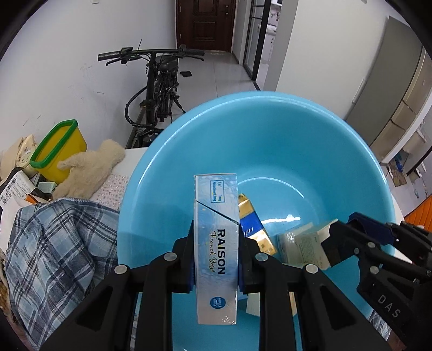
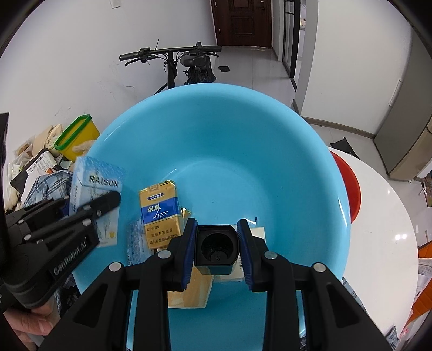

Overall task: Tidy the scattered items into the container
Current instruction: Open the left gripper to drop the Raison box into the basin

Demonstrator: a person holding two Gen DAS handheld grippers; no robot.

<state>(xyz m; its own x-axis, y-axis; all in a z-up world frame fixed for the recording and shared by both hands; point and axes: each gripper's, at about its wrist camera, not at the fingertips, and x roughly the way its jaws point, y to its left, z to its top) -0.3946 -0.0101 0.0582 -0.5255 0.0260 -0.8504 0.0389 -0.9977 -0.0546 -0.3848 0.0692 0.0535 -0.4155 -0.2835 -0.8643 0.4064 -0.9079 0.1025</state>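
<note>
Over blue basin (image 1: 270,129): RAISON box (image 1: 216,243) clamped in left gripper (image 1: 216,259).

This looks like a lived-in flat or a small informal office, not a lab. A black bicycle (image 1: 156,89) leans against a scuffed white wall (image 1: 67,67). Behind the bicycle, a tiled hallway floor (image 1: 216,75) runs to a dark wooden door (image 1: 206,24), and a black-framed glass partition (image 1: 256,40) stands to the door's right. In front of the bicycle, a white table (image 2: 383,216) carries household clutter: a yellow bin with a green rim (image 1: 58,149), a plush toy (image 1: 89,170) just beside it, a checked cloth (image 1: 59,256) and paper packages (image 1: 16,186). Farther right of the bicycle stands a tall grey cabinet (image 1: 391,81).
</note>
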